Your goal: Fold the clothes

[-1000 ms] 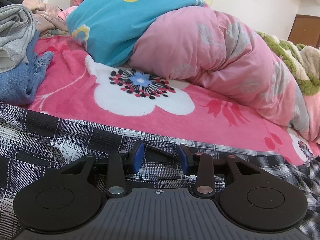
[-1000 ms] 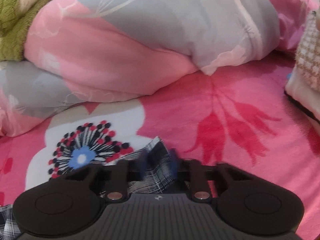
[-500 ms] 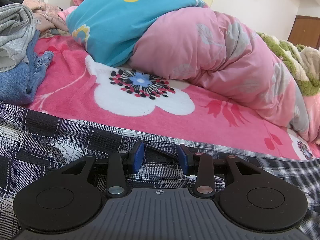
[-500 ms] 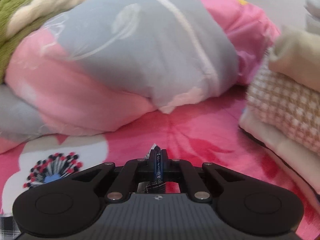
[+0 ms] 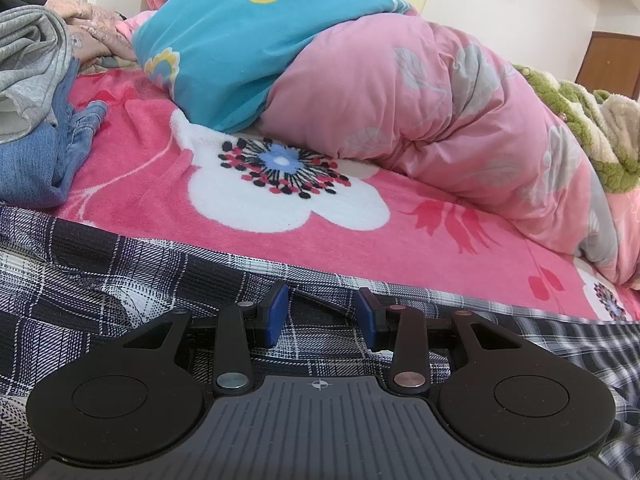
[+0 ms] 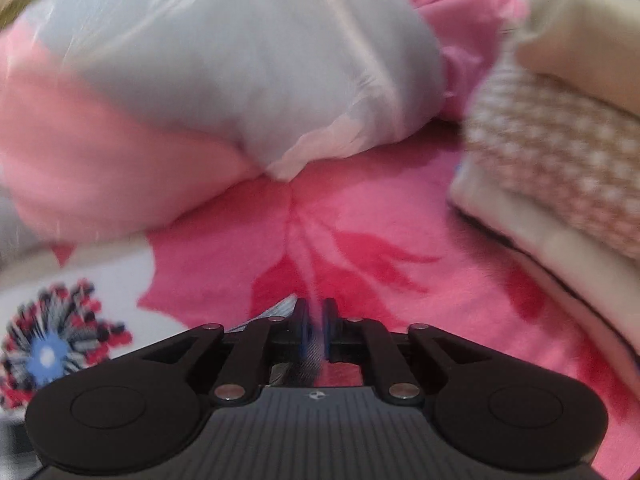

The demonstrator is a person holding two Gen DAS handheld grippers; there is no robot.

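A dark plaid garment (image 5: pixel 120 280) lies spread over the pink flowered blanket (image 5: pixel 152 184) across the bottom of the left wrist view. My left gripper (image 5: pixel 320 312) rests low over it, blue pads apart, with the cloth lying flat beneath and nothing pinched. In the blurred right wrist view, my right gripper (image 6: pixel 315 320) has its jaws opening to a narrow gap. A corner of the plaid garment (image 6: pixel 272 314) shows just left of the pads and loosely in the gap between them.
A pink and grey duvet (image 5: pixel 420 100) and a blue cover (image 5: pixel 240 40) are heaped behind the garment. Jeans (image 5: pixel 32 160) under a grey garment (image 5: pixel 28 52) lie at the left. A stack of folded clothes (image 6: pixel 560 152) sits close on the right. A green fuzzy blanket (image 5: pixel 568 112) lies far right.
My right gripper swung to the right toward the folded stack, and its jaws, shut on the plaid corner before, have parted a little. The left gripper has kept still.
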